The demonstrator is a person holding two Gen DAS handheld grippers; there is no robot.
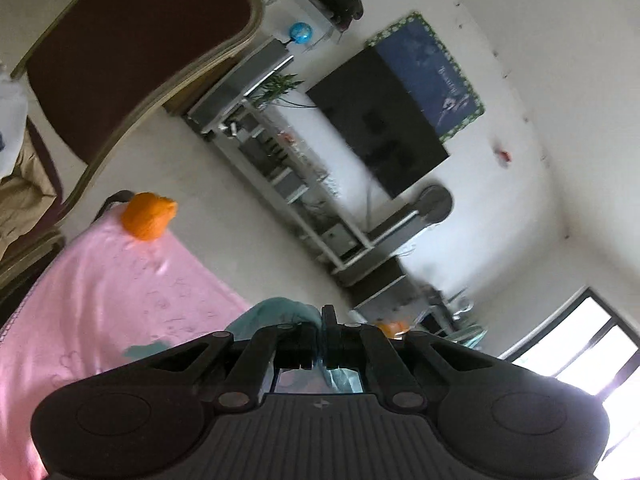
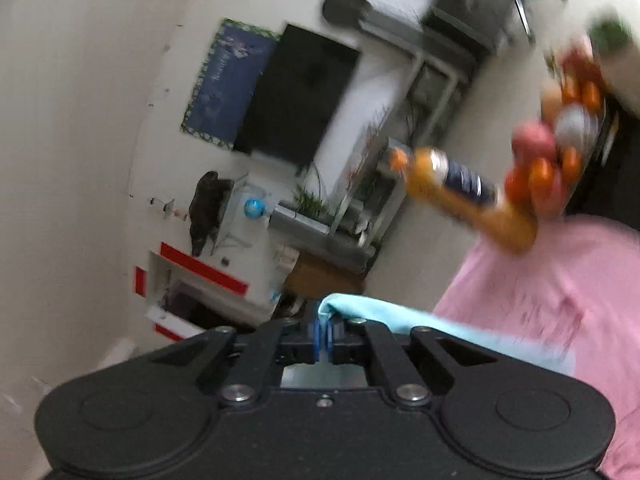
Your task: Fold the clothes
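Observation:
A light teal garment (image 1: 280,312) is pinched between the jaws of my left gripper (image 1: 320,332), which is shut on its edge and raised well above the pink cloth (image 1: 100,300). In the right wrist view the same teal garment (image 2: 400,316) runs from my right gripper (image 2: 323,334) off to the right over the pink cloth (image 2: 560,288). The right gripper is shut on a corner of it. Both grippers point roughly level toward the far wall, and both views are tilted and blurred.
An orange object (image 1: 148,216) lies on the far end of the pink cloth, beside a brown padded chair (image 1: 132,48). An orange drink bottle (image 2: 468,196) and a bag of fruit (image 2: 560,152) stand at the cloth's far edge. A TV (image 1: 380,120) and shelving line the wall.

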